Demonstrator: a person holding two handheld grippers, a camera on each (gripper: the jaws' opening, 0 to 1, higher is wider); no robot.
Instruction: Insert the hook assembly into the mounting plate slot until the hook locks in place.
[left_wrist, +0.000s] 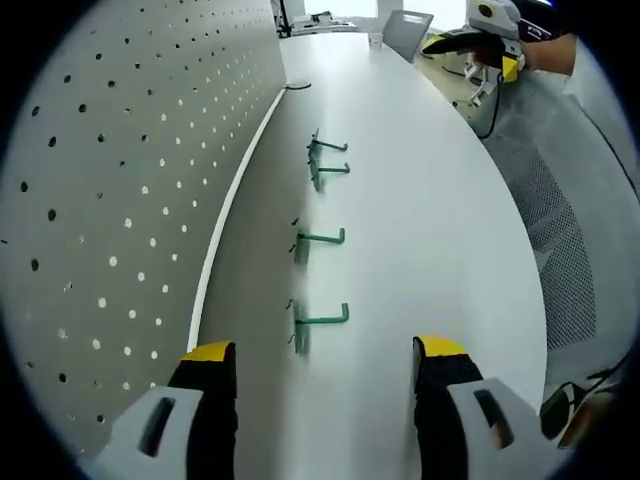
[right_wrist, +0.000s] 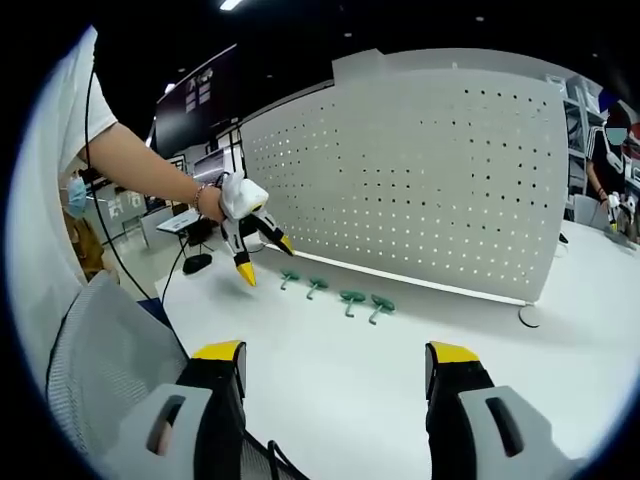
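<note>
Left tongs: jaws spread wide, nothing between them – hovering low over the white table.
Right tongs: also wide and empty, held back from the table's near edge; in the left gripper view they show far off at the upper right.
Hooks: four green hooks lie in a row on the table, just ahead of the left tongs; the nearest hook sits a little left of the gap between the jaws, the next hook and the far pair beyond it.
Hook direction: each long arm lies crosswise to the left tongs' line of sight, upturned tip to the right, mounting end towards the board.
Pegboard: stands upright along the left of the hooks, close beside them.
Nearer hand: the left – in the right gripper view its yellow-tipped jaws hang just left of the hook row.
Next move, by my reading: take the nearest hook across its arm, then turn its mounting end to the holes.
</note>
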